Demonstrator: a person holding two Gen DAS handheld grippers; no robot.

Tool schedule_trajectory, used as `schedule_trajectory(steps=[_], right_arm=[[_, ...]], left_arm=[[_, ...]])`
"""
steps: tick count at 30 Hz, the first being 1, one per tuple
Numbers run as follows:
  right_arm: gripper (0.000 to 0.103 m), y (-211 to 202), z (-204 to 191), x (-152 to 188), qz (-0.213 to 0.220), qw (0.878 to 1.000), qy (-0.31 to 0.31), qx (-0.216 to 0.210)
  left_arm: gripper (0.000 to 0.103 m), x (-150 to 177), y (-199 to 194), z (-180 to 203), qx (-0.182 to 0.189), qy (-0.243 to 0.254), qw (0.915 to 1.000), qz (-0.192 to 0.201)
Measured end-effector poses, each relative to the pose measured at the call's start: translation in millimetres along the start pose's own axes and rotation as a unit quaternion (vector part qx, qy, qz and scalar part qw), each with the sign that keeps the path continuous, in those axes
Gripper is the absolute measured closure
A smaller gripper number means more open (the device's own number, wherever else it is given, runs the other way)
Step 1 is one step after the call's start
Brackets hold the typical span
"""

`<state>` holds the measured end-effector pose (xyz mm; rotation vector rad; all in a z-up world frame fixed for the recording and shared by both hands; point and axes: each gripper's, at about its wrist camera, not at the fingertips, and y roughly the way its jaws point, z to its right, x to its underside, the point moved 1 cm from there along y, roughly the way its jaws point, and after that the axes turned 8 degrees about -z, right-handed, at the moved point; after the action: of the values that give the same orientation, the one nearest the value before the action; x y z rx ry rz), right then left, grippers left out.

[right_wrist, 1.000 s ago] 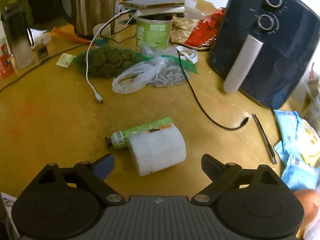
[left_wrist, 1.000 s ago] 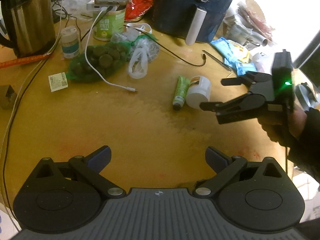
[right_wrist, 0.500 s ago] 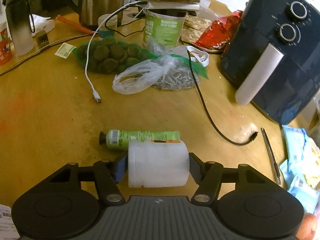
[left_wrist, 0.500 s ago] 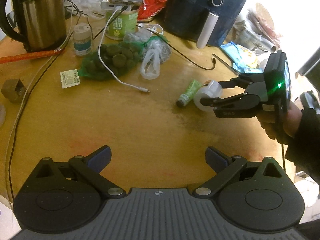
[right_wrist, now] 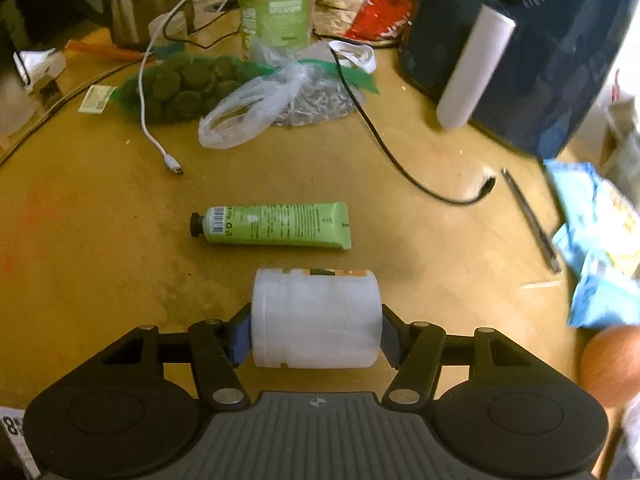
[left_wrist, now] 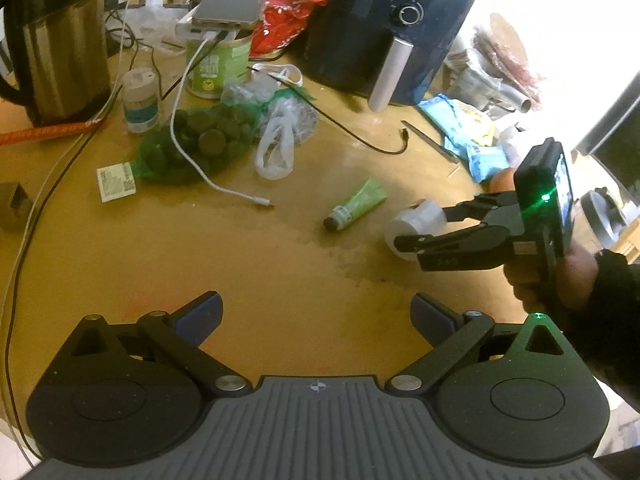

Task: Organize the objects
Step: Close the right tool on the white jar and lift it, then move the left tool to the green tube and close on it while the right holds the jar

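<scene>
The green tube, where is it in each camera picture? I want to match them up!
Left wrist view: the green tube lies right of centre on the table, cap toward the lower left, just left of the white jar.
Right wrist view: the green tube lies across the middle, cap to the left, just beyond the white jar.
Shared landmark: the dark blue air fryer at the back.

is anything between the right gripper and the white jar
Nothing visible. The right gripper is shut on the white jar, a pad on each end. The green tube lies just beyond it, apart from it.
</scene>
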<state>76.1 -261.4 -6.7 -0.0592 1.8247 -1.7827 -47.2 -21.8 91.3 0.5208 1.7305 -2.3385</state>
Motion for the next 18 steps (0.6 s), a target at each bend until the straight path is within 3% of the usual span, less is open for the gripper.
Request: schedule_trajectory(steps=[18], right_arm=[[0.039,-63,20,28,0.030,0.995,0.093,-0.030]], left_arm=[[0.001,-16,14,29,-0.022,0.096,0.9950,-0.011]])
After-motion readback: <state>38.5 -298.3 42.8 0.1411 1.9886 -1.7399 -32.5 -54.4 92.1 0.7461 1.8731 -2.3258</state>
